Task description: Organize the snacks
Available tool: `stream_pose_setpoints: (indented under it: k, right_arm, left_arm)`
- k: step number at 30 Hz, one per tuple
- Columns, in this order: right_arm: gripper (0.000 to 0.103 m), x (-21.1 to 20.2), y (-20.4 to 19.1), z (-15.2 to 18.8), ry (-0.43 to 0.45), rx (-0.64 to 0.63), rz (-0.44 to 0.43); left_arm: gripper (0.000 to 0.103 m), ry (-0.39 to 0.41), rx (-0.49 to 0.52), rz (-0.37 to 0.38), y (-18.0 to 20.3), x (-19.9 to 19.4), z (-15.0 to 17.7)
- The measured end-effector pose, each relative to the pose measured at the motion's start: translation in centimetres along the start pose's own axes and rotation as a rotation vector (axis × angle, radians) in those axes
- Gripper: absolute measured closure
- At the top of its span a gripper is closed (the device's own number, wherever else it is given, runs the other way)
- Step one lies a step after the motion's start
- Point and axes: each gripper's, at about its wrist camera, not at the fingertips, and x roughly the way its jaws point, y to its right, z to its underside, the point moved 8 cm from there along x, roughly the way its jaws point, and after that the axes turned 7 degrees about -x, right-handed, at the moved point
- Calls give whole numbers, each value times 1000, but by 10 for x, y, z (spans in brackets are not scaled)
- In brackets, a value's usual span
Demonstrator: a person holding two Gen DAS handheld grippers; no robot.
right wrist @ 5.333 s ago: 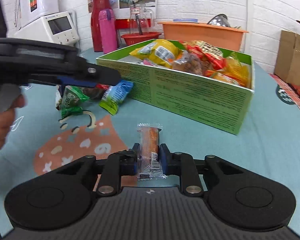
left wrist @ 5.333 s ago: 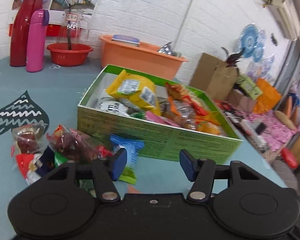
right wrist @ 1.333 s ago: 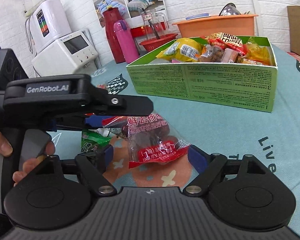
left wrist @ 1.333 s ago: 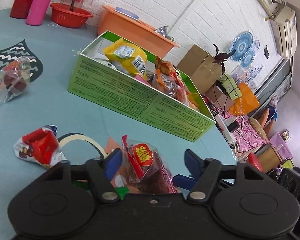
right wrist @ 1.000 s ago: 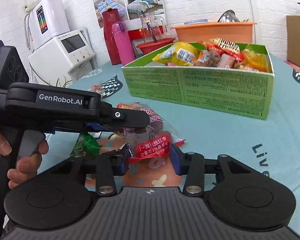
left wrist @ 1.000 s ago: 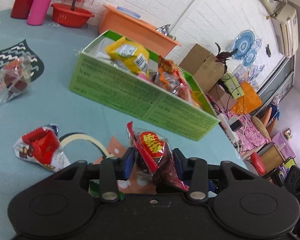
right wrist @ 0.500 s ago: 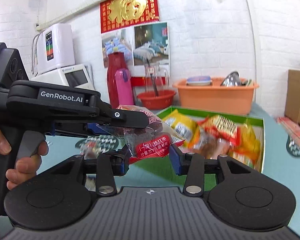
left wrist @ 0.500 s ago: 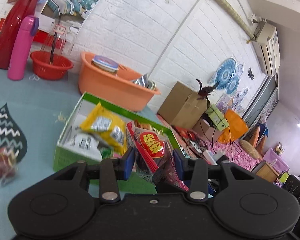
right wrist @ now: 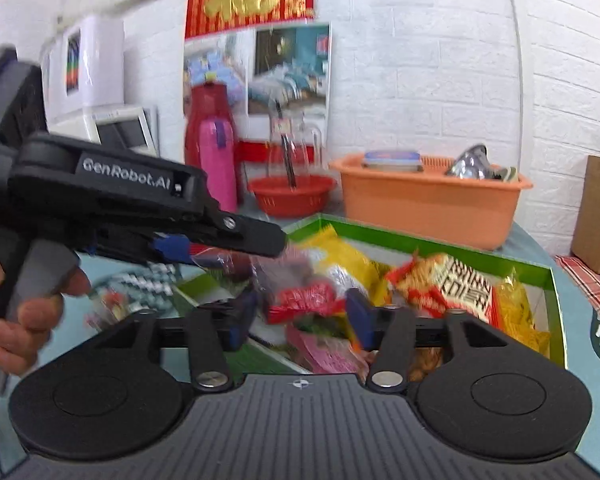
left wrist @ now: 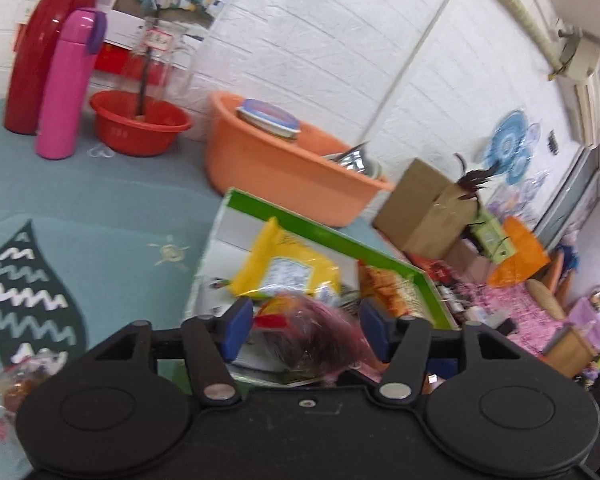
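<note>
While both grippers hang over the green box (left wrist: 332,236), their jaws are opening. A blurred red snack bag (left wrist: 316,340) sits loose between the left gripper (left wrist: 306,330) pads, another red bag (right wrist: 304,296) between the right gripper (right wrist: 300,316) pads. An orange tub (left wrist: 284,172) stands at twelve o'clock beyond the box.

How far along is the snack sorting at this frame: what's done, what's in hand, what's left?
Done: the green box already holds many packets, including a yellow bag. In hand: both grippers, left and right, are opening over the box, a red-and-clear packet blurred between the pads, apparently dropping. Left: at least one packet on the blue tablecloth.
</note>
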Motion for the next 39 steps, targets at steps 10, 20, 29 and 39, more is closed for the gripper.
stream_pose_setpoints:
  k: [10, 20, 29, 39]
  right_arm:
    - [46, 0, 0, 3, 0, 38, 0]
    - [0, -30, -12, -5, 47, -7, 5]
    - [0, -73, -34, -1, 28, -42, -8]
    - [0, -96, -67, 26, -47, -27, -80]
  left_arm:
    - [40, -18, 18, 3, -4, -5, 1]
    - [0, 79, 53, -83, 8, -39, 5]
    - [0, 88, 131, -153, 33, -79, 23]
    - [0, 75, 124, -201, 28, -112, 51]
